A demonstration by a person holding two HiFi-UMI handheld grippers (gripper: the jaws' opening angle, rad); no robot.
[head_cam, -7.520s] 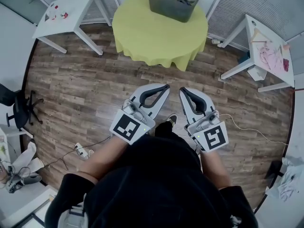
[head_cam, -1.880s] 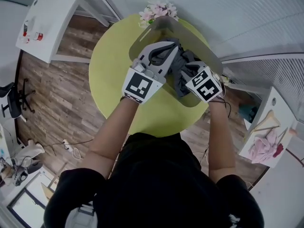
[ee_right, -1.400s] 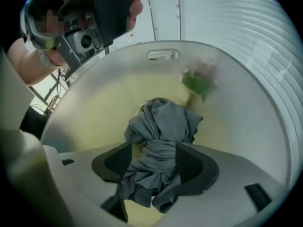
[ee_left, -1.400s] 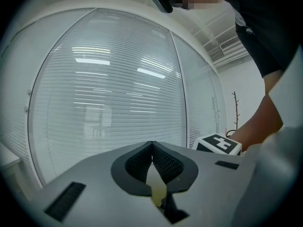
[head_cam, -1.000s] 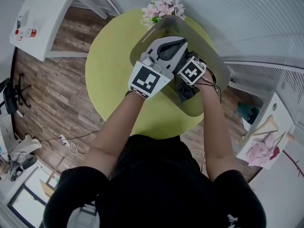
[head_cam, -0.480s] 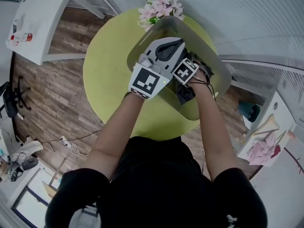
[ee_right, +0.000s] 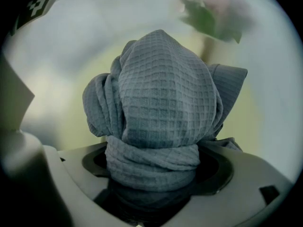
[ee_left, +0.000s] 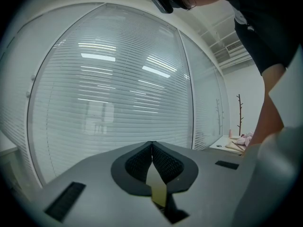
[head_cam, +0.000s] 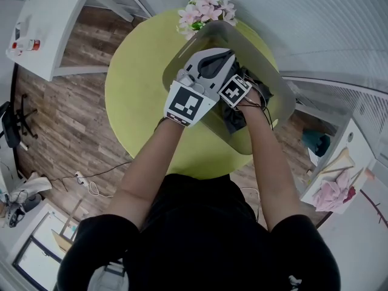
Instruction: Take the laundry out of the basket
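From the person's 12 o'clock, the right hand-held gripper (ee_right: 156, 167) points steeply down into the grey basket (head_cam: 276, 90) on the round yellow-green surface (head_cam: 136, 83). Its jaws have just been opening and stand spread, with a bunched grey waffle cloth (ee_right: 161, 103) between them, inside the basket. At its 10 o'clock the left hand-held gripper (head_cam: 228, 53) hangs level over the basket, jaws pressed together and empty. Pink flowers (head_cam: 206, 11) stand just beyond, at the basket's 11 o'clock.
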